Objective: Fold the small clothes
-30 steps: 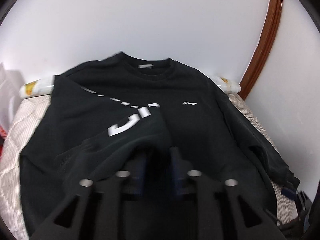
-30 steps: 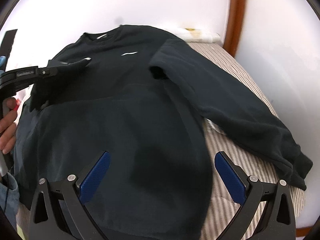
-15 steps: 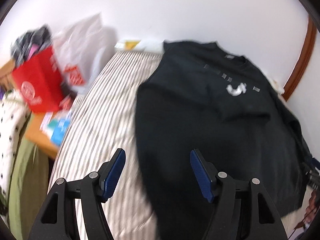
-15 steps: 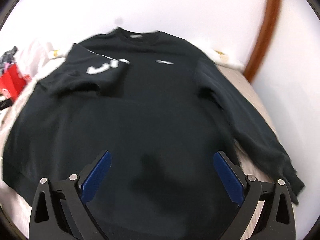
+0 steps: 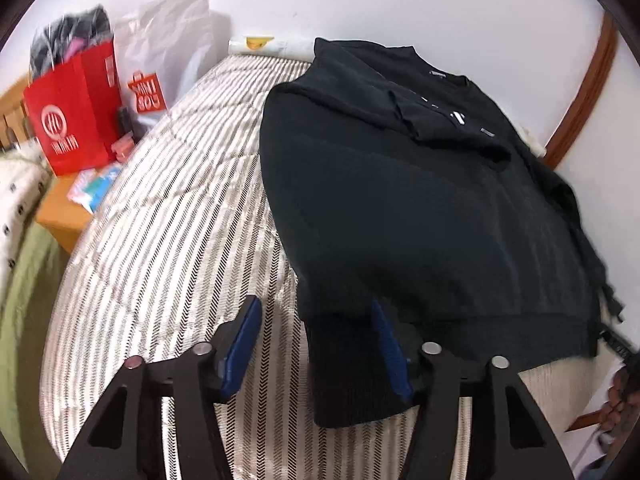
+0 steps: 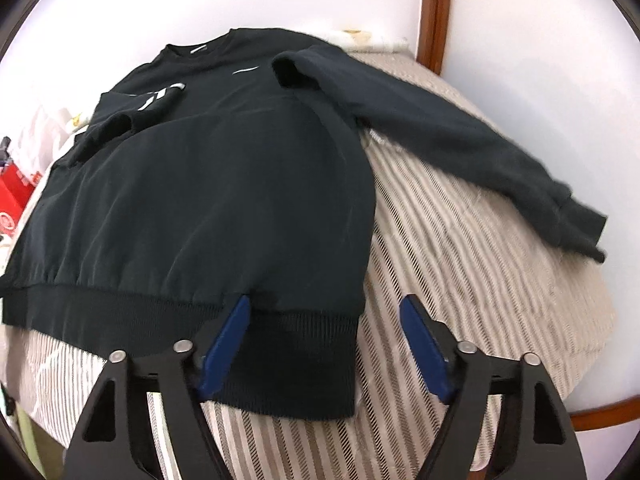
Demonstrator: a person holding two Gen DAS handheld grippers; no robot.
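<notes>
A black sweatshirt (image 5: 420,208) lies flat, chest up, on a striped mattress (image 5: 168,220). Its left sleeve (image 6: 140,110), with white lettering, is folded across the chest. The right sleeve (image 6: 460,140) stretches out over the mattress (image 6: 460,280). My left gripper (image 5: 316,344) straddles the hem's left corner (image 5: 344,376). Its jaws are closing: one pad rests over the cloth, the other is still apart from it. My right gripper (image 6: 324,348) straddles the hem's right corner (image 6: 304,364). Its jaws are also closing, and the outer pad is clear of the fabric.
A red paper bag (image 5: 72,108) and a white shopping bag (image 5: 168,52) stand by a wooden bedside stand (image 5: 60,208) left of the mattress. White walls and a brown wooden frame (image 6: 432,12) close the far side. A person's hand (image 5: 620,404) shows at the right edge.
My left gripper let go of the left sleeve, which now lies folded over the chest, and swung to the hem's left corner. My right gripper moved to the right corner and its jaws narrowed.
</notes>
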